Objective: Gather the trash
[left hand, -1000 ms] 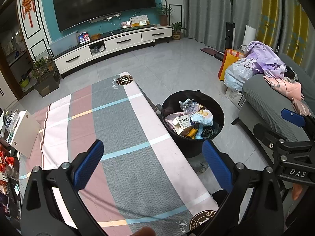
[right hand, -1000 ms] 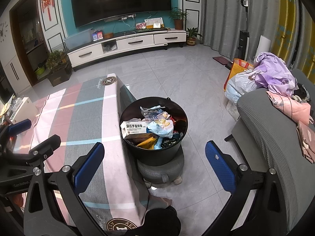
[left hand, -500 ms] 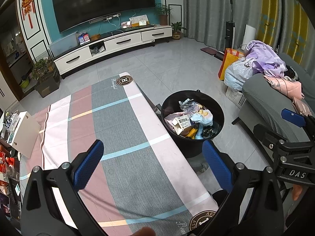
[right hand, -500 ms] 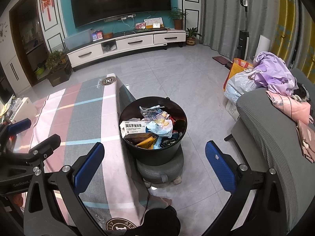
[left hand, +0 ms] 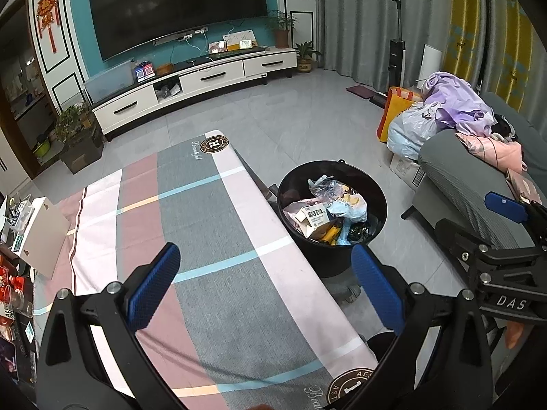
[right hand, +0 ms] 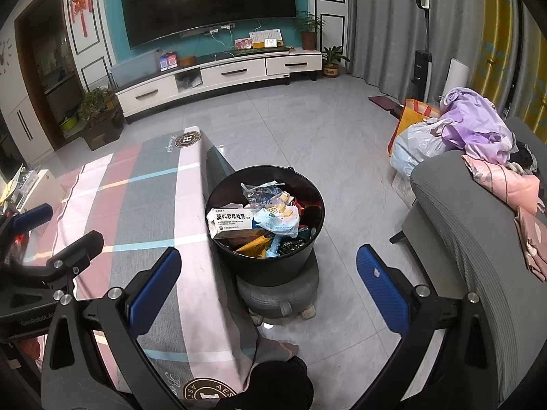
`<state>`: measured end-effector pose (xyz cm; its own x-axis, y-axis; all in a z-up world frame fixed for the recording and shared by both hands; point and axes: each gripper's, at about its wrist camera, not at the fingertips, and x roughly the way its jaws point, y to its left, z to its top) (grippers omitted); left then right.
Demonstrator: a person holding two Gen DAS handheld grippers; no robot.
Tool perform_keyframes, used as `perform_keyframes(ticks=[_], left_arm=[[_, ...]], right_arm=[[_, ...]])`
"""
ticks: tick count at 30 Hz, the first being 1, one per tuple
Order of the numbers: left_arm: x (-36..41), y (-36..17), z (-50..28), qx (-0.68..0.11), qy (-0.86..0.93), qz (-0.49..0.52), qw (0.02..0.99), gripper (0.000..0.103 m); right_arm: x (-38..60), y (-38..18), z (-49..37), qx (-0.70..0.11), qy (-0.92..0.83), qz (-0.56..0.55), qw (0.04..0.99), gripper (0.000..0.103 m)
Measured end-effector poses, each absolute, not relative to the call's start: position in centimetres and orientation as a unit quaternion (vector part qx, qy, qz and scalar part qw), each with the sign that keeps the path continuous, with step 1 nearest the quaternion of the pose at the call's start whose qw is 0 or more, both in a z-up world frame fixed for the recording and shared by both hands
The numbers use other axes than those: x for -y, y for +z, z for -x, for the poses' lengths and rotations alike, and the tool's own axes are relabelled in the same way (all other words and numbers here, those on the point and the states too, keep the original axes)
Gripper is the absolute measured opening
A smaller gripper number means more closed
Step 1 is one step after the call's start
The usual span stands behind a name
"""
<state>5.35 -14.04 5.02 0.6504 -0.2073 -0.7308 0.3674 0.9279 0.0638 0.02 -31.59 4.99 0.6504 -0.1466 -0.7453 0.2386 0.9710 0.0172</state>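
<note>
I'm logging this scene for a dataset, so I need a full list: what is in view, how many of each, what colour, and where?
Round black plastic bucket: 1, black, on the stool beside the table, filled with trash.
White cardboard medicine box: 1, white, on top of the trash in the bucket.
Low grey wheeled stool: 1, grey, on the floor under the bucket.
Table with striped cloth: 1, pink, grey and white, left of the bucket.
Wall-mounted television: 1, black, on the teal wall.
White TV cabinet: 1, white, below the television.
Grey sofa: 1, grey, at right, with purple and pink clothes on it.
Left gripper: 1, black with blue pads, open, empty.
Right gripper: 1, black with blue pads, open, empty.
</note>
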Motion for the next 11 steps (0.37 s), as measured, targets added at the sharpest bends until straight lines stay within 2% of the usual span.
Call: perform_keyframes(ticks=[11], left_arm=[[14.0,5.04,-5.78,-0.396,-0.156,-0.098,0.9,0.1]], right_arm=[[31.64,4.79,-0.03,-0.405,-0.107,-0.059,0.906,0.1]])
